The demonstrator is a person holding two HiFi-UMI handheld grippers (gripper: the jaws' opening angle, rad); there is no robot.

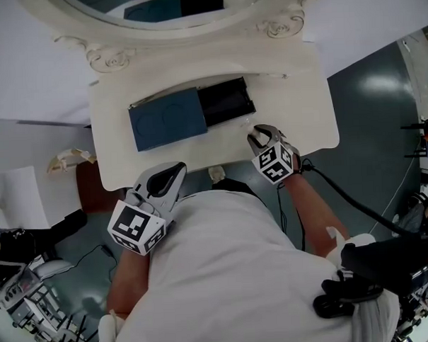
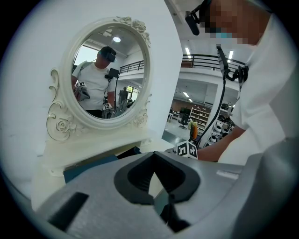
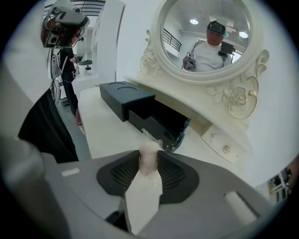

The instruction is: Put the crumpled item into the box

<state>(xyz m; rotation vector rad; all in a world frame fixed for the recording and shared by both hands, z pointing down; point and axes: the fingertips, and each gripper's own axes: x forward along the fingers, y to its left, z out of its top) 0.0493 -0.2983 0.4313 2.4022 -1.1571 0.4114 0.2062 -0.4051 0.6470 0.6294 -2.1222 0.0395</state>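
The right gripper (image 3: 148, 153) has its fingers clamped on the pale crumpled item (image 3: 149, 162) at lower centre, just in front of the open dark box (image 3: 125, 97) on the white table (image 3: 105, 133). The left gripper (image 2: 154, 161) has its fingertips together, with nothing between them.

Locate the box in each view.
Head view: box upper centre, on the vanity top.
Left gripper view: blue sliver lower left, below the mirror, mostly behind the gripper.
Right gripper view: centre left, tray slid out.
Shared landmark: oval mirror.
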